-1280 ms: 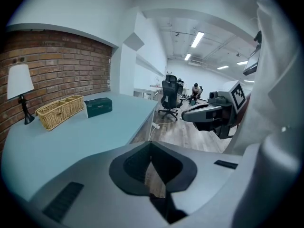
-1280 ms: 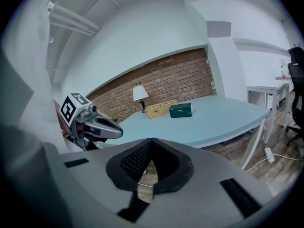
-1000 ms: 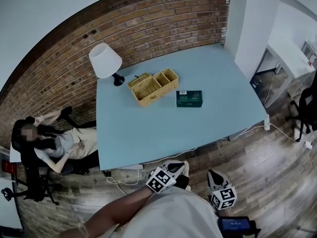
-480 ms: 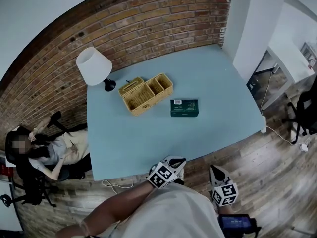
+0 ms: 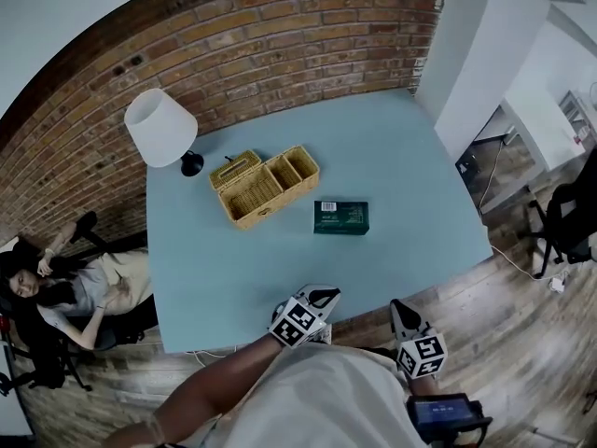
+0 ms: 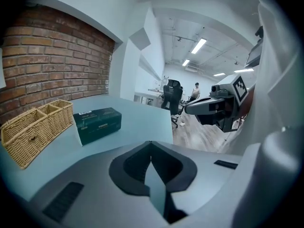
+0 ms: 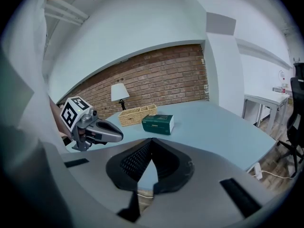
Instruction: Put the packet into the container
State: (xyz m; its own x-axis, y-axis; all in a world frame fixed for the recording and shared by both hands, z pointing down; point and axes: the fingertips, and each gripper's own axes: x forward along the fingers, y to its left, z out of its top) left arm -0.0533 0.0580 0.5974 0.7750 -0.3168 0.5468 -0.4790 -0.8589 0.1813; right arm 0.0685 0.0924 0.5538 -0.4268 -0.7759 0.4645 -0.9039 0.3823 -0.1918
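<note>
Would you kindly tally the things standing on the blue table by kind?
Lamp: 1
Wicker container: 1
Green packet: 1
Total: 3

Garment: pale shirt (image 5: pixel 322 404). Tools: left claw (image 5: pixel 324 294), right claw (image 5: pixel 398 306); grey shells, black pads (image 6: pixel 129 166), black-and-white marker cubes (image 5: pixel 297 324).

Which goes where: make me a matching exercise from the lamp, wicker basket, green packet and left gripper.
1. table lamp
2. wicker basket
3. green packet
4. left gripper

A. jaws shut, empty, by the front edge of the table
B. lying flat on the tabletop, outside the basket
C. back left corner of the tabletop
D. between lamp and packet

Pairs: 1-C, 2-D, 3-B, 4-A
</note>
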